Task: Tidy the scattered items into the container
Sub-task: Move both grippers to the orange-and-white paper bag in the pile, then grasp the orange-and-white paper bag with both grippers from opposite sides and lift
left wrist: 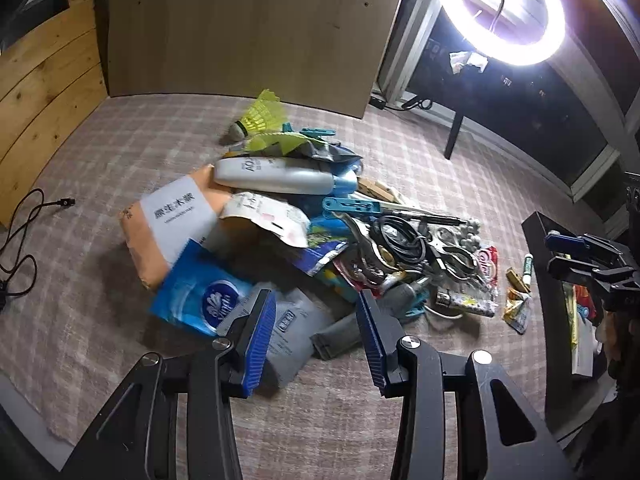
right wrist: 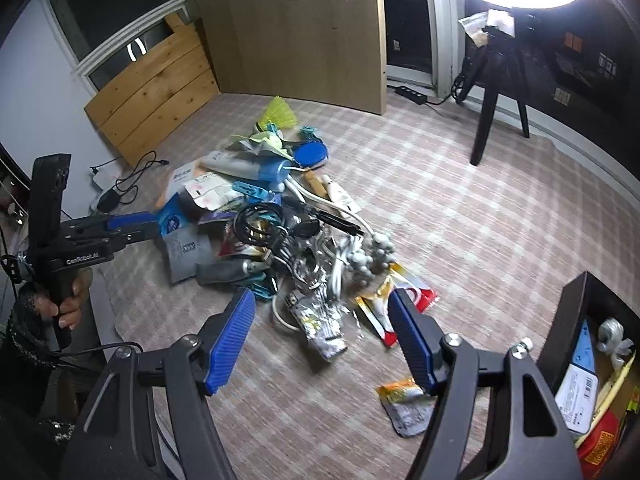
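A heap of scattered items lies on the checked cloth (left wrist: 120,168): an orange tissue pack (left wrist: 168,216), a blue tissue pack (left wrist: 200,300), a white bottle (left wrist: 276,176), yellow shuttlecocks (left wrist: 264,114), coiled black cable (left wrist: 400,240) and snack packets. My left gripper (left wrist: 316,308) is open and empty, just above a grey pouch (left wrist: 292,332). My right gripper (right wrist: 320,308) is open and empty over a silver packet (right wrist: 320,328). The black container (right wrist: 580,320) stands at the right and holds several items.
A ring light (left wrist: 500,12) on a black stand (right wrist: 484,120) glares at the back right. A wooden board (left wrist: 248,32) leans at the back. A loose black cable (left wrist: 24,224) lies at the left. A small yellow sachet (right wrist: 404,404) lies near the container.
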A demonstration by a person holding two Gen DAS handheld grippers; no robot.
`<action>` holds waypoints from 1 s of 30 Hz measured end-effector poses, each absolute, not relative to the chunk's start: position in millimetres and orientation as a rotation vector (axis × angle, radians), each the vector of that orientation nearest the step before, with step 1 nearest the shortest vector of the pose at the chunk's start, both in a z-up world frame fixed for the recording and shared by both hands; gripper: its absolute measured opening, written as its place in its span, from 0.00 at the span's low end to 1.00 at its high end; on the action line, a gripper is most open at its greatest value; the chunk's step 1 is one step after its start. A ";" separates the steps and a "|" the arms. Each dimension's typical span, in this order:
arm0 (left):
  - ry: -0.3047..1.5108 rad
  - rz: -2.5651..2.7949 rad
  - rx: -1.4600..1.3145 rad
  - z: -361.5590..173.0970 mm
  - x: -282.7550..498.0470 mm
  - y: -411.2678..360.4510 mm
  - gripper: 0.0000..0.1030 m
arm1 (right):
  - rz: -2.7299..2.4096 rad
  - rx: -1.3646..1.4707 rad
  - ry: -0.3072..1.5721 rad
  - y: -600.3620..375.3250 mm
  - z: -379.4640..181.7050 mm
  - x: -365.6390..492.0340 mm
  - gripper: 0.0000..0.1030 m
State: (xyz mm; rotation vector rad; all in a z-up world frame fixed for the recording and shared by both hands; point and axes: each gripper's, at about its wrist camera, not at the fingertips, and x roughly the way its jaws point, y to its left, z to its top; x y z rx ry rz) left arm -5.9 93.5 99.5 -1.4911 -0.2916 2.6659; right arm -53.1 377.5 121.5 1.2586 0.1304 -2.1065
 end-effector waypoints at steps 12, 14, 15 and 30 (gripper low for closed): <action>-0.281 2.779 -1.445 117.0 -21.0 38.5 0.39 | -2.030 1.210 0.080 327.6 135.5 -70.9 0.46; -0.312 2.788 -1.459 113.7 -21.4 21.4 0.39 | -1.995 1.201 0.100 311.1 136.6 -71.2 0.46; -0.335 2.794 -1.469 110.9 -20.8 12.3 0.39 | -1.975 1.198 0.109 301.0 136.9 -71.5 0.46; -0.625 2.784 -1.503 68.3 -12.2 -45.4 0.39 | -1.661 1.204 0.210 132.3 115.8 -96.2 0.44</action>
